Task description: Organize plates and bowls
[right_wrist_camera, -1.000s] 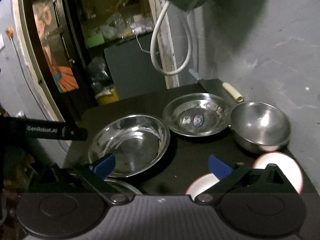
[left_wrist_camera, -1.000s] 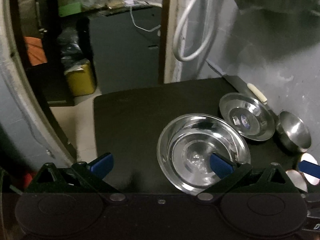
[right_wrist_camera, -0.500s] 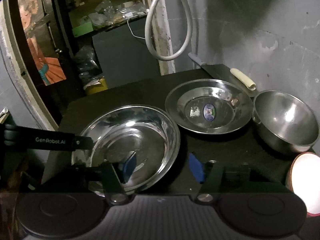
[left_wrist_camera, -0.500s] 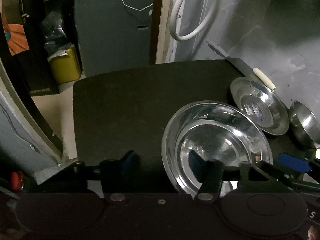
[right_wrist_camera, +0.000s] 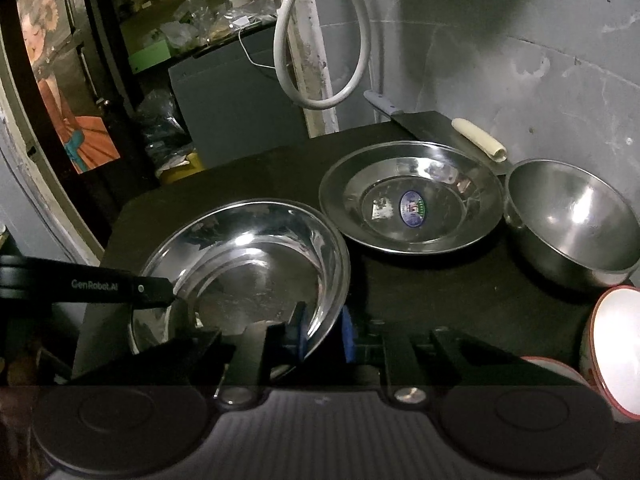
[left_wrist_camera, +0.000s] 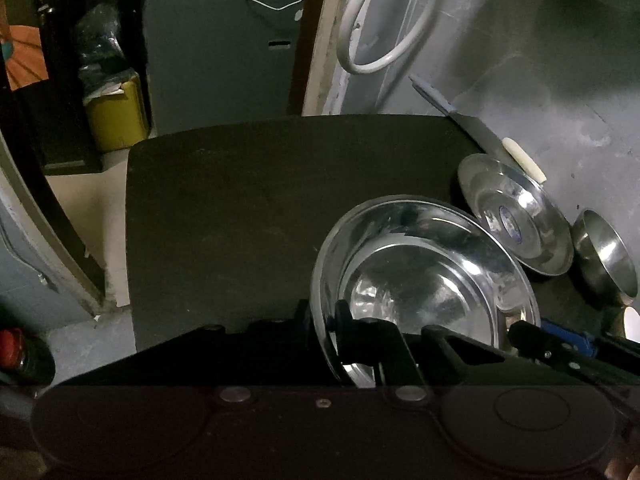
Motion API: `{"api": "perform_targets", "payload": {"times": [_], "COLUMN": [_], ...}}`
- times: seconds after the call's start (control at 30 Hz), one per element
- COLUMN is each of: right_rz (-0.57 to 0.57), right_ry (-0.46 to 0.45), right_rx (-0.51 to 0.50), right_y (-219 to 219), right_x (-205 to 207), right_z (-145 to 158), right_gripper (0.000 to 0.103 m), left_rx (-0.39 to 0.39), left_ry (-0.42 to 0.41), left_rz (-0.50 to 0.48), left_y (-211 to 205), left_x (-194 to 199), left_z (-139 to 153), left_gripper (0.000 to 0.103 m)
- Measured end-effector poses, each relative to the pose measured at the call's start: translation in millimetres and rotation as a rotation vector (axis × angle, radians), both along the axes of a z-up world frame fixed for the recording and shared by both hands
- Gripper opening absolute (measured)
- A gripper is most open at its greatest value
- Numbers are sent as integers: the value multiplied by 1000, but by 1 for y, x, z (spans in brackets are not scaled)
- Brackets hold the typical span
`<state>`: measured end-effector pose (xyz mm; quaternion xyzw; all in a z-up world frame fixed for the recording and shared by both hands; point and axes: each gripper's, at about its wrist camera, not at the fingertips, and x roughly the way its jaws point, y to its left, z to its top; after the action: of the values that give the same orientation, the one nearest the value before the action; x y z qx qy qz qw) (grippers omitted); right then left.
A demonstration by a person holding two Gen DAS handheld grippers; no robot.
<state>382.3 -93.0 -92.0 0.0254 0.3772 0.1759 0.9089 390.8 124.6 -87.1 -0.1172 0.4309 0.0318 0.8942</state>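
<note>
The jaws of both the left gripper and the right gripper are closed on opposite rim edges of the large steel plate, presumably so its wide span is carried level. It sits near the front of the black bench, beside a stickered steel plate and steel bowl.

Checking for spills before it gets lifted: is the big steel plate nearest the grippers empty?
Empty. The big steel plate shows only bare, shiny metal inside; both grippers, left and right, pinch its rim.
</note>
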Motion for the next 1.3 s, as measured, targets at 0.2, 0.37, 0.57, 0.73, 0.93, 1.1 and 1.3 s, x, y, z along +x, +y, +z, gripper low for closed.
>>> {"api": "perform_targets", "payload": {"times": [0.2, 0.37, 0.57, 0.73, 0.93, 1.1, 1.3], "right_rz": [13, 19, 12, 3, -4, -31, -62], "right_ry": [-26, -59, -61, -46, 20, 65, 84], "right_rx": [16, 48, 87, 86, 81, 76, 72], "right_y": [1, -4, -21, -31, -38, -42, -46], "right_x": [-4, -16, -47, -77, -118, -145, -159], "right_z": [7, 24, 42, 50, 45, 38, 34], "right_gripper": [19, 19, 19, 19, 20, 21, 21], "left_rx": [1, 16, 42, 53, 108, 150, 169], "left_ry": [-44, -89, -83, -59, -19, 15, 47], "left_rz": [5, -10, -78, -138, -237, -295, -337], "left_y": [4, 2, -10, -19, -32, -43, -51], "left_x": [-10, -28, -53, -78, -110, -129, -134], "left_z": [10, 31, 47, 53, 50, 43, 38], "left_gripper": [11, 11, 13, 13, 14, 16, 18]}}
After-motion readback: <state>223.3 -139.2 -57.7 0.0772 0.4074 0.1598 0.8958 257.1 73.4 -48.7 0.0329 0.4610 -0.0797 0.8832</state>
